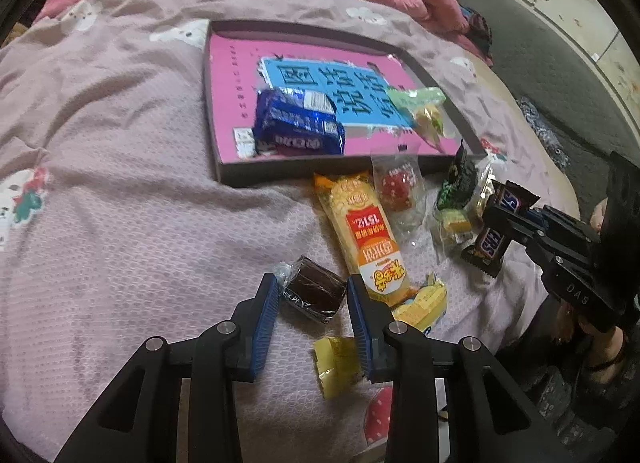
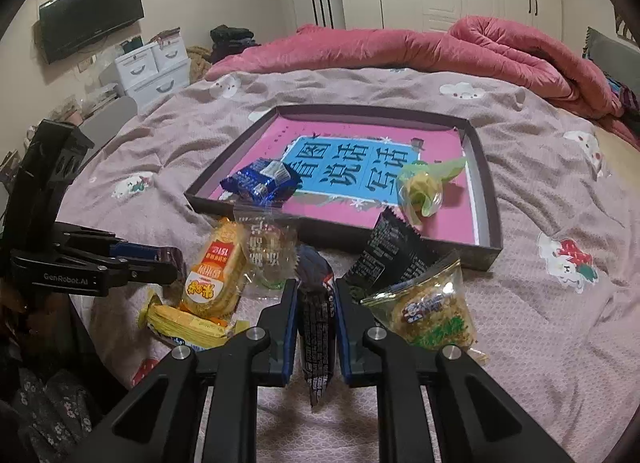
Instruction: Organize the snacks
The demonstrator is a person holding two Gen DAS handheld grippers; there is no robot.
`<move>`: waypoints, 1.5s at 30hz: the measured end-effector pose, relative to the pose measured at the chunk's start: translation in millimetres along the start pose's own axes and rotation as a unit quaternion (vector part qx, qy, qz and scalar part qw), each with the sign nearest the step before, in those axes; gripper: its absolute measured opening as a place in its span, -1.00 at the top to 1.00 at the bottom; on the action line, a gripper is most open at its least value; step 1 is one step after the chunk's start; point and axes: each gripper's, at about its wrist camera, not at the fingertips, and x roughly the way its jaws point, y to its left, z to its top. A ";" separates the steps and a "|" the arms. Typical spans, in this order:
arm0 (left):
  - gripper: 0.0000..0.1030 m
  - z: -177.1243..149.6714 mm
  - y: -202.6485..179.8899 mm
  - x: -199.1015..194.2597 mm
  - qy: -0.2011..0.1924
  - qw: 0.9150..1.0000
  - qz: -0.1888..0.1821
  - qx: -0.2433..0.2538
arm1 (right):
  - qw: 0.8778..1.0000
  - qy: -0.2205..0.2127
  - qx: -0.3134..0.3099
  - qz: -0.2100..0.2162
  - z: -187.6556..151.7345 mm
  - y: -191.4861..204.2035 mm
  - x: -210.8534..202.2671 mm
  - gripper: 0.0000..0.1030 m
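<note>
The right tool (image 2: 316, 295) pinches a chocolate bar (image 2: 316, 327) just short of the tray (image 2: 490, 223); its slick wrapper could slide out. The left tool (image 1: 314, 295) straddles a brown cake (image 1: 316, 295) on the bed (image 1: 120, 223), pads barely touching, so it may slip free.

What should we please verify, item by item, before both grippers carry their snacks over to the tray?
1. Right gripper shut on the Snickers bar: ok, jaws clamp its middle.
2. Left gripper gripping the brown wrapped cake: cannot tell; the cake sits between the jaws, but contact at its pads is unclear.
3. Free space in the tray: ok; only the blue Oreo pack and a green wrapped sweet lie inside.
4. Route to the tray clear: not ok; the black packet leans against the near wall, ahead of the right gripper.
5. Neighbouring snacks clear of the left jaws: not ok; the yellow cracker pack touches one jaw.
</note>
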 end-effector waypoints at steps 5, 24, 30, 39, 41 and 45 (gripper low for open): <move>0.30 4.1 -4.5 -12.8 -0.020 1.000 0.016 0.005 | 1.000 -0.021 0.013 0.003 2.6 -4.1 -9.2 0.67; 0.30 13.3 -21.3 -35.8 -0.055 0.998 0.040 0.005 | 0.997 -0.071 0.026 0.009 13.9 -5.2 -33.4 0.67; 0.30 17.6 -30.1 -42.4 -0.064 0.997 0.042 0.007 | 0.997 -0.079 0.025 0.012 16.1 -4.8 -36.3 0.67; 0.30 22.7 -33.6 -48.8 -0.074 0.996 0.045 0.000 | 0.996 -0.088 0.027 0.015 18.6 -4.5 -40.2 0.67; 0.30 24.1 -34.9 -49.7 -0.075 0.996 0.044 0.000 | 0.995 -0.091 0.028 0.015 19.5 -5.4 -41.2 0.67; 0.30 27.2 -37.6 -50.5 -0.076 0.996 0.041 -0.003 | 0.995 -0.094 0.032 0.014 21.2 -6.6 -42.0 0.67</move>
